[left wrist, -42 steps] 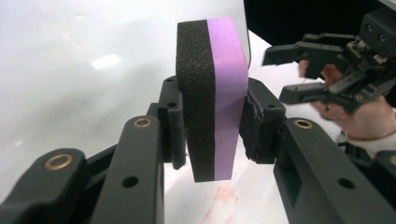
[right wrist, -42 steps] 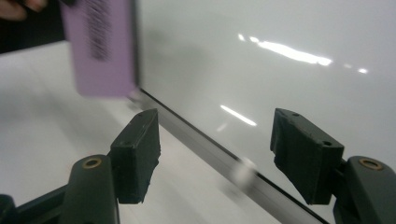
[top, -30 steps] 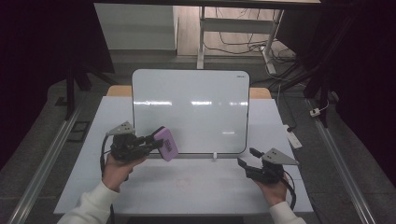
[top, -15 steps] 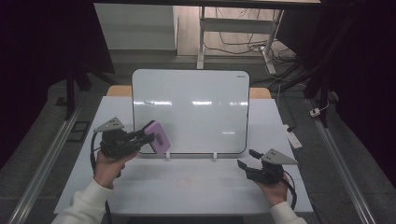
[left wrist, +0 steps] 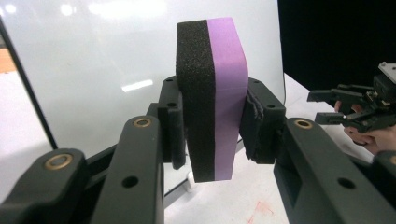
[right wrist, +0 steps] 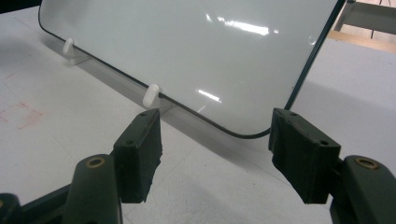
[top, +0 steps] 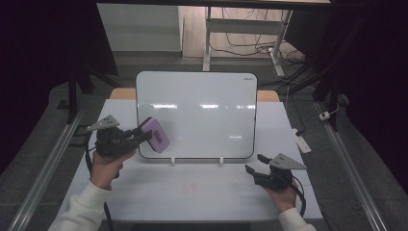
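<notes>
The left tongs [top: 142, 134], clamped on the purple-and-black eraser [top: 156, 135], have drifted left and a little toward the far side. A second ago the eraser sat low in front of the whiteboard [top: 202, 110], close to its bottom edge and well inside its left border. Half a second ago it had slid left and stood slightly higher. Now it hangs at the board's left edge, overlapping the lower-left corner, tilted with its purple face toward the camera. The left hand [top: 107, 161] and its sleeve have followed, the forearm now reaching in farther to the left across the tabletop [top: 192, 192].
</notes>
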{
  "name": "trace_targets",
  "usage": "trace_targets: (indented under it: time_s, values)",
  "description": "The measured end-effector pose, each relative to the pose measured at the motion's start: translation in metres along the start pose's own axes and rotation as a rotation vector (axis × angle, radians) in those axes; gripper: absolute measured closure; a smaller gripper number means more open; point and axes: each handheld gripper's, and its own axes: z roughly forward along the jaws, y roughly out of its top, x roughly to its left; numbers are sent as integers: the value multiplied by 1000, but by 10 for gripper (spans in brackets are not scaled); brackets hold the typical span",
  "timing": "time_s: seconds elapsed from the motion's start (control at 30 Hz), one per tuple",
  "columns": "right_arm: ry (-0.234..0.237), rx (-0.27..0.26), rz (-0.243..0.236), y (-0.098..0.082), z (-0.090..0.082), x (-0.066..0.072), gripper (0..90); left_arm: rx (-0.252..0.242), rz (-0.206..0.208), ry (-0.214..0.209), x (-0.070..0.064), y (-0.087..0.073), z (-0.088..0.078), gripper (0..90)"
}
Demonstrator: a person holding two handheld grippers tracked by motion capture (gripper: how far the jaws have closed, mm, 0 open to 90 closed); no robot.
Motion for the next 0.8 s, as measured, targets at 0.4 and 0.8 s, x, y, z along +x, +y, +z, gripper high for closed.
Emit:
trace_targets:
  time_s: [0.4, 0.8]
  values:
    - [-4, 3, -4, -1, 1, 0, 344, -27, -3, 78, 13, 35, -8, 631]
    - [-13, 1, -2, -2, 2, -1, 344, -27, -4, 165, 28, 62, -3, 629]
